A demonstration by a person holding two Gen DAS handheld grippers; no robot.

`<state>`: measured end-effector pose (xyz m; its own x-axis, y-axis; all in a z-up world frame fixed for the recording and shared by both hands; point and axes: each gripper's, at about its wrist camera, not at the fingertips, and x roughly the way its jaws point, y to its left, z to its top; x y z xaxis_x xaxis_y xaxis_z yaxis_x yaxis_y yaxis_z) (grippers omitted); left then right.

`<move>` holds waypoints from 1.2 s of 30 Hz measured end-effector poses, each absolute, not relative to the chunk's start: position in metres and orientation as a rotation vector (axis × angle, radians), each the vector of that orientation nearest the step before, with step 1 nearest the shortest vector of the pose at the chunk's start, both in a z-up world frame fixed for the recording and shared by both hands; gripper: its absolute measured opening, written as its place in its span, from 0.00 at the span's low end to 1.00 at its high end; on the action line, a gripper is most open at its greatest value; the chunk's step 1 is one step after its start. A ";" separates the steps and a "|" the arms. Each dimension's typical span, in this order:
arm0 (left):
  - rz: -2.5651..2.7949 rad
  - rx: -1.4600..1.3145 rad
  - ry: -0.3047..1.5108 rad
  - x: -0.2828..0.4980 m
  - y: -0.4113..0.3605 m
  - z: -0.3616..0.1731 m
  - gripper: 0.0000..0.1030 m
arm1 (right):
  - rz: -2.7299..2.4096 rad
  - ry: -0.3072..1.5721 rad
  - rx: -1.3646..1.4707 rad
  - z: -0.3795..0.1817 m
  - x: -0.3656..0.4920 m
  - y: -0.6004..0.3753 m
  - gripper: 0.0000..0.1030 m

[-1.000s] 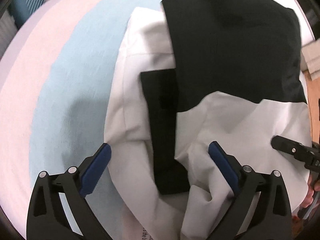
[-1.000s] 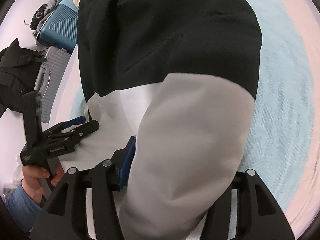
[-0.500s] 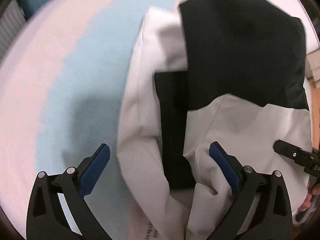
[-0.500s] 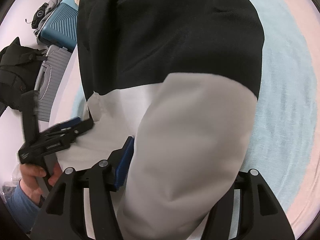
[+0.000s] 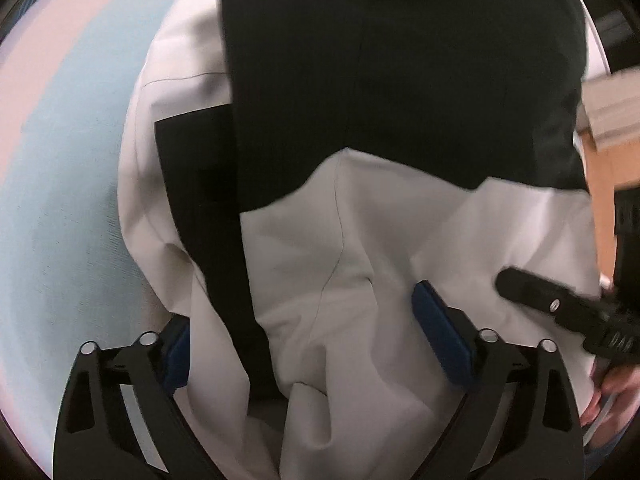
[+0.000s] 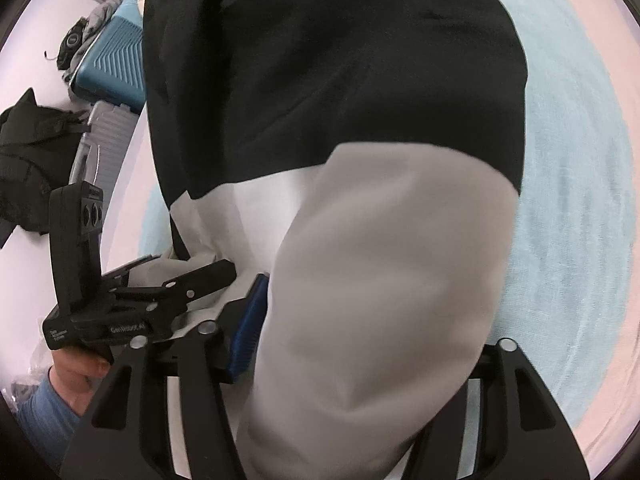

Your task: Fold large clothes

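Note:
A large black-and-white garment lies partly folded on a light blue and pink sheet. My left gripper is open, with a bunched white fold and a black strip between its blue pads. In the right wrist view the same garment drapes over my right gripper. White cloth fills the gap between its fingers and hides the right finger. Whether it grips the cloth does not show. The right gripper's black finger touches the white cloth. The left gripper shows at the cloth's left edge.
A blue suitcase, a grey suitcase and a black bag stand on the floor beyond the bed's edge. A wooden surface with stacked paper shows at the right of the left wrist view.
My left gripper has moved forward over the garment, so white cloth now fills the space between its pads. The garment looks closer and larger. The right gripper has stayed under its draped fold.

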<state>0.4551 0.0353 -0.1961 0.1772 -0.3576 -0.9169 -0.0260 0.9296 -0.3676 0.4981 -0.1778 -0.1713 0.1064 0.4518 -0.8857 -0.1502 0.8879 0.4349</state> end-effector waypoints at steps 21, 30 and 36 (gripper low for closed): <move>-0.277 -0.100 1.172 0.391 -0.026 -0.071 0.17 | 0.469 1.151 0.242 -0.065 0.444 -0.239 0.27; -0.399 -0.022 1.100 0.361 -0.095 -0.008 0.17 | 0.320 1.070 0.204 0.008 0.385 -0.320 0.27; -0.490 0.023 1.050 0.334 -0.197 0.033 0.17 | 0.217 1.032 0.196 0.047 0.328 -0.393 0.27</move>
